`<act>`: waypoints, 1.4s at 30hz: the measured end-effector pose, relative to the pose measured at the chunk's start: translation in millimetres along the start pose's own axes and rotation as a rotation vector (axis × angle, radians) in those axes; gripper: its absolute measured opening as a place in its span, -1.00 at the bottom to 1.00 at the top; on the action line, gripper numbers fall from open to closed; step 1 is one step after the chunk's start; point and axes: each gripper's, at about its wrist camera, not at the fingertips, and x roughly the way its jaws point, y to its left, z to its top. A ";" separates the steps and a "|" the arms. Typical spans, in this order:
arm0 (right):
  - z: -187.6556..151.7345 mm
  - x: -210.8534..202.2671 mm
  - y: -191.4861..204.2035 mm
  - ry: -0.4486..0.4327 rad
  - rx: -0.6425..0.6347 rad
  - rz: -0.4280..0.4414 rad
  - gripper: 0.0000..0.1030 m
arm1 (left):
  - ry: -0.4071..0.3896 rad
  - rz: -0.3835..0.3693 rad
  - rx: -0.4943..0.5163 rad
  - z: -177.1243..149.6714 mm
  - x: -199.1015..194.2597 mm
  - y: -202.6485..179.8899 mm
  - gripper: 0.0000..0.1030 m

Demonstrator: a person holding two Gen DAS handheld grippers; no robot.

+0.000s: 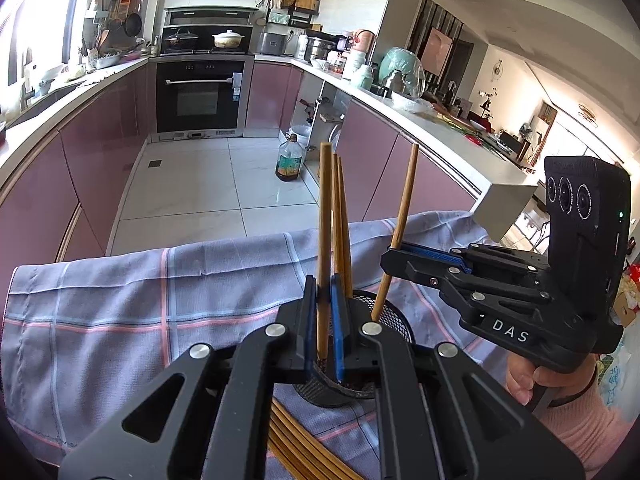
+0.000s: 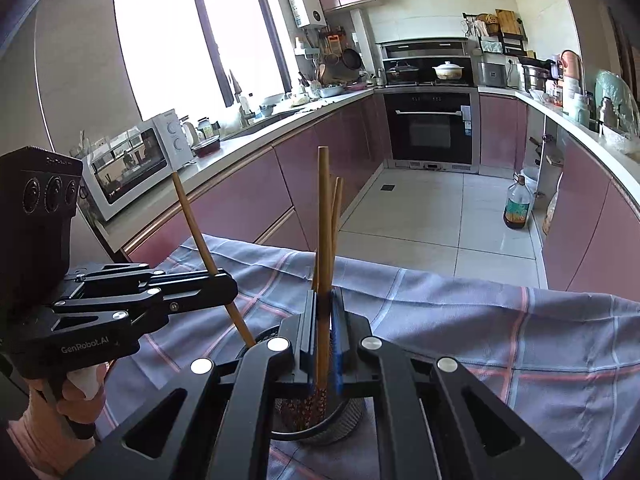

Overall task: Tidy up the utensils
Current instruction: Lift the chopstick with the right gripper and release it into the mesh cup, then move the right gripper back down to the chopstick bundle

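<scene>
Checked lilac cloth [image 1: 120, 304] with pink and pale blue lines covered the work surface nearest the cameras, and a bundle of spare chopsticks [image 1: 296, 444] lay on it at the bottom of the left wrist view. On that cloth stood a black mesh holder [image 2: 320, 420], round and upright, with two chopsticks [image 1: 342, 216] already standing in it.

Over the holder, the left gripper [image 1: 322, 320] had its jaws clamped on one upright chopstick [image 1: 325, 216], whose dark patterned lower end reached the holder's rim. Just beside it, the right gripper [image 2: 324, 336] had its jaws pressed together on another chopstick [image 2: 323, 216], its patterned tip lowered inside the mesh.

White lettering on the right gripper's body read "DAS"; the left one's read "GenRobot.AI". A pink sleeve [image 1: 584, 432] showed behind the right handle.

Farther off, an oil bottle [image 1: 289, 158] with a yellow label stood on the pale floor tiles between pink cabinets. A white countertop oven [image 2: 136, 168] sat by the window, and a built-in oven [image 1: 200, 96] closed the far end; its stickers were too small to read.
</scene>
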 end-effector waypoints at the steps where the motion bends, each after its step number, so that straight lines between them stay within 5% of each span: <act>1: 0.6 0.9 -1.1 -0.001 0.004 -0.004 -0.85 | 0.001 0.009 -0.006 0.0 2.6 1.6 -0.85; 10: 2.2 -3.6 -3.4 -0.029 0.014 -0.019 -0.63 | -0.009 0.023 -0.091 -8.2 14.4 24.1 -0.68; 25: -33.0 -56.2 36.3 -0.107 -0.124 0.067 -0.32 | -0.172 0.180 -0.088 -66.6 -58.4 31.8 -0.16; 42: -126.4 7.8 60.7 0.242 -0.101 0.125 -0.26 | 0.032 0.236 -0.117 -170.6 -31.7 40.2 0.00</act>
